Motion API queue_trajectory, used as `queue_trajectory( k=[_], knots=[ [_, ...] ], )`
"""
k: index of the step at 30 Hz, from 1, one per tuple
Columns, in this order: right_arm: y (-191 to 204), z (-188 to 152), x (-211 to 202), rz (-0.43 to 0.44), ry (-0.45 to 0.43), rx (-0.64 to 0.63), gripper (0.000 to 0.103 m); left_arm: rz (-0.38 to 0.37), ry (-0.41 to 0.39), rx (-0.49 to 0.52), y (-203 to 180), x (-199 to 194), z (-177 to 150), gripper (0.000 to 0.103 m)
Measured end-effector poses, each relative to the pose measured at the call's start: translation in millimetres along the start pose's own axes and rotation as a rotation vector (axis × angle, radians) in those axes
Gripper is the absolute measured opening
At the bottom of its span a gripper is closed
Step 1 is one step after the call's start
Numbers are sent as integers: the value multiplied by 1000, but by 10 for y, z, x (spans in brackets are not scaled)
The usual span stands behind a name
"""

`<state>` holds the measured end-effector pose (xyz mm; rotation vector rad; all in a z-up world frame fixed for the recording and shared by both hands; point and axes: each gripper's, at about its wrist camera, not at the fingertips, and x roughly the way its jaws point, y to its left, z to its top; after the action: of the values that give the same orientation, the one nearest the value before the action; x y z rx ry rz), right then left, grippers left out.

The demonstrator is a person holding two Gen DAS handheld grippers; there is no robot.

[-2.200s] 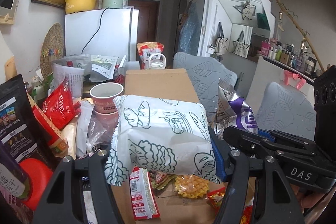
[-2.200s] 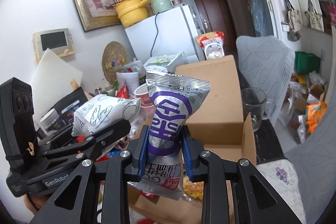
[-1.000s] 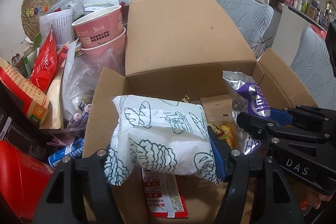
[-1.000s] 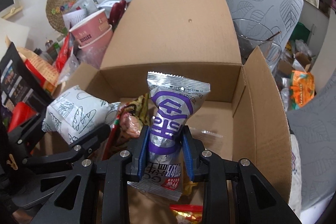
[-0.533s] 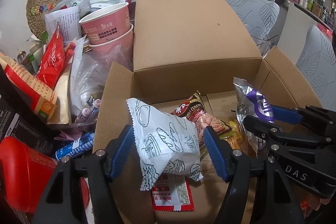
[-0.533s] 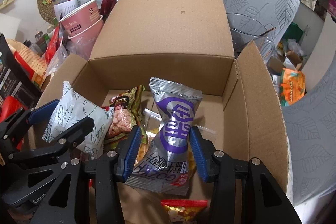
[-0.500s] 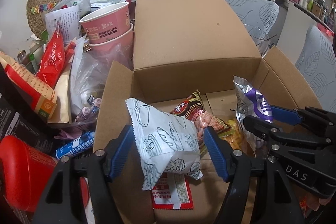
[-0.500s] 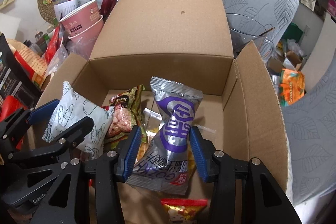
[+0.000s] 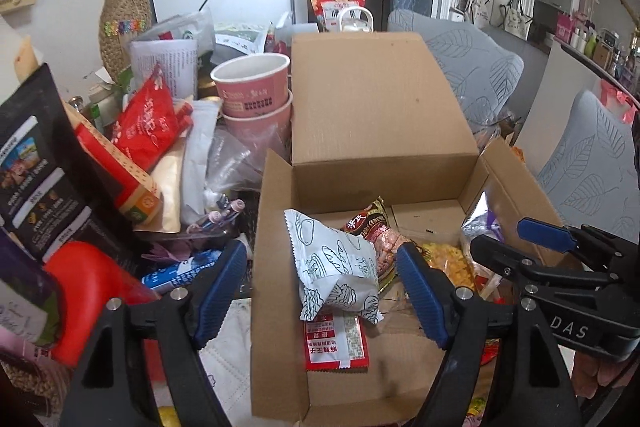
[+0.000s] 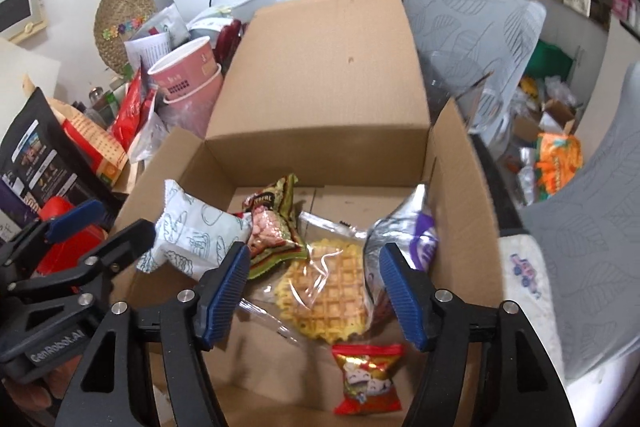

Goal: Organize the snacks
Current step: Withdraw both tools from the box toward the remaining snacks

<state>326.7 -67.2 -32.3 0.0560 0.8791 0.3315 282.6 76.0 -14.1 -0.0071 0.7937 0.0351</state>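
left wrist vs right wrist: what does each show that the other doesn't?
Left wrist only: the flat red-and-white packet on the box floor and the blue tube outside it.

Right wrist only: the wrapped waffle in full and the small red-and-gold snack.

Both: the cardboard box, the white bread bag and the purple-and-silver bag lying inside, both claws opening, neither gripping anything.

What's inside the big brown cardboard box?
Inside the brown cardboard box: a white packet with bread drawings, a green-edged cereal packet, a wrapped yellow waffle, a silver-and-purple bag and a small red packet. Whatever lies beneath them is covered.
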Motion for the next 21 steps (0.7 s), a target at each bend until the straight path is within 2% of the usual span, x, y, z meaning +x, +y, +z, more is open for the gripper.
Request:
queue_trajectory(
  k=[18,21],
  knots=[
    [304,-163,-1279,-5,-207,-71,68,-41,-155,18,-63,-1185,-50,77],
    [353,-263,-1483,-4,-243,-81,71,-44,-176,24,-93,-1362,-106,77]
  ],
)
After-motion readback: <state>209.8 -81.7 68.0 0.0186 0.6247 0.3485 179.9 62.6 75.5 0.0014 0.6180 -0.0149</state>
